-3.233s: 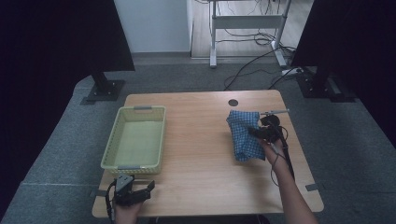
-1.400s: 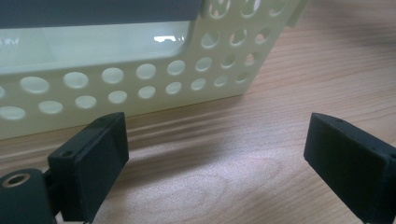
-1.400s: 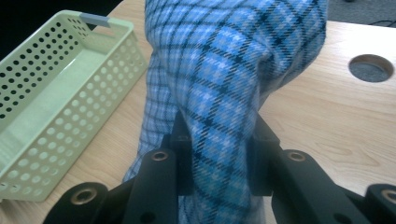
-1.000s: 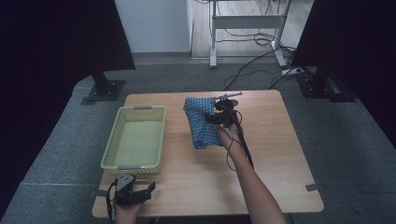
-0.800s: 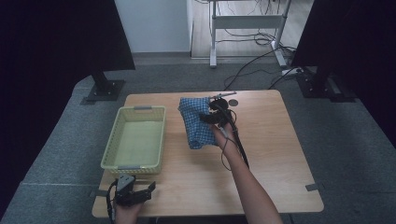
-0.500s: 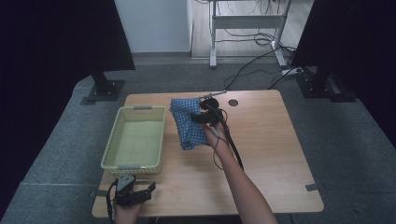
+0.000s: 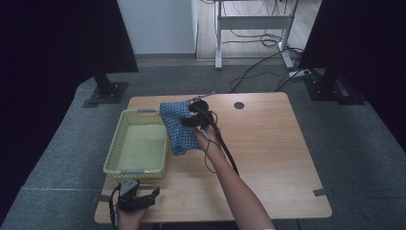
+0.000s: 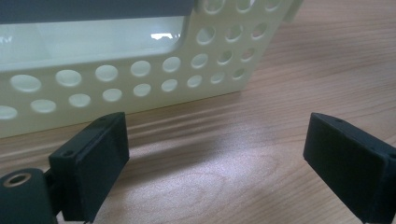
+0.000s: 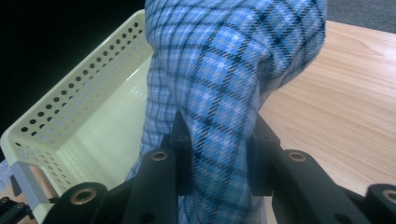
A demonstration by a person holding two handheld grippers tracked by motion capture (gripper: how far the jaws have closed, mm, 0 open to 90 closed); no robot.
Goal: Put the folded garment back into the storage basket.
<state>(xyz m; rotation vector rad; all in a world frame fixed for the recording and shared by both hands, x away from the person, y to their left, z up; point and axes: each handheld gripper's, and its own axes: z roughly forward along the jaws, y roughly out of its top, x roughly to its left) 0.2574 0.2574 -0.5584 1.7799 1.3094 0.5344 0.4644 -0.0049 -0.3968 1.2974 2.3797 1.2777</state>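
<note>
Carried leftward across the bench (image 7: 268, 143), the checked cloth (image 7: 176, 125) now hangs from the right hand-held gripper (image 7: 191, 117), pinched between its jaws, right beside the yellow basket (image 7: 115, 158); probably going in. Left hand-held gripper (image 7: 140, 199) rests spread, unmoved.

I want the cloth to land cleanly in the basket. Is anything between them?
Nothing visible does. The blue checked cloth, clamped in the right gripper, hangs at the near rim of the pale yellow perforated plastic basket, whose inside is bare.
</note>
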